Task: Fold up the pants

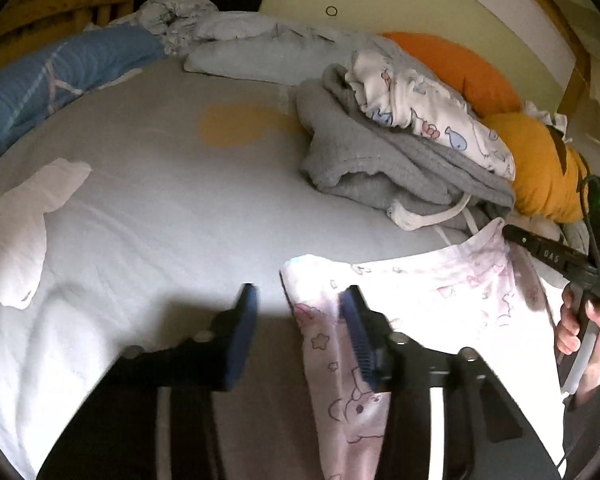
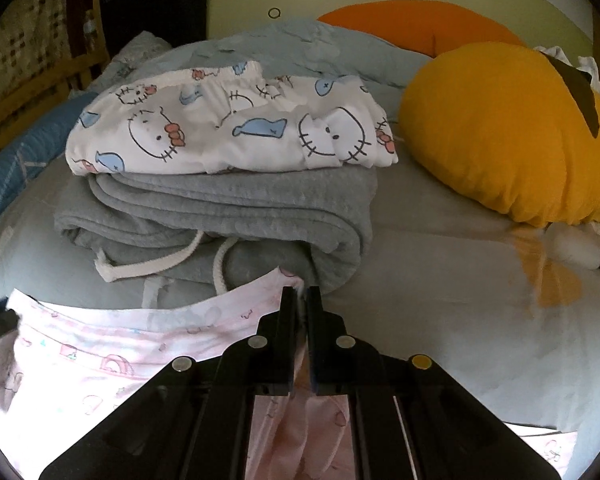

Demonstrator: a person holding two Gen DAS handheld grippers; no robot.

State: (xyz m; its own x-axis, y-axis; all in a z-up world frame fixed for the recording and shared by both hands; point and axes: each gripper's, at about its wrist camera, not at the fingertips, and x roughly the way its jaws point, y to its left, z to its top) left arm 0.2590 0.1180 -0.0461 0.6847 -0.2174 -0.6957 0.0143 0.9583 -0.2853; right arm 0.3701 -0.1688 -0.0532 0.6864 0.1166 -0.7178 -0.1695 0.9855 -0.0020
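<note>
Pale pink printed pants (image 1: pixel 440 292) are held up over the bed, stretched between the two grippers. My left gripper (image 1: pixel 300 320) is open, its blue pads apart; the left corner of the pants hangs between them, against the right pad (image 1: pixel 360 340) only. My right gripper (image 2: pixel 300 292) is shut on the other corner of the pink pants (image 2: pixel 100 344), with fabric pinched between its black fingers. In the left wrist view that right gripper (image 1: pixel 507 233) comes in from the right, held by a person's hand (image 1: pixel 572 328).
Behind the pants lies a stack of folded grey pants (image 2: pixel 220 208) with cat-print white pants (image 2: pixel 228 128) on top. A yellow cushion (image 2: pixel 500 128) and an orange one (image 2: pixel 400 20) lie at the right, a blue bolster (image 1: pixel 40 84) at the left. The pale bedsheet (image 1: pixel 160 208) spreads across the left.
</note>
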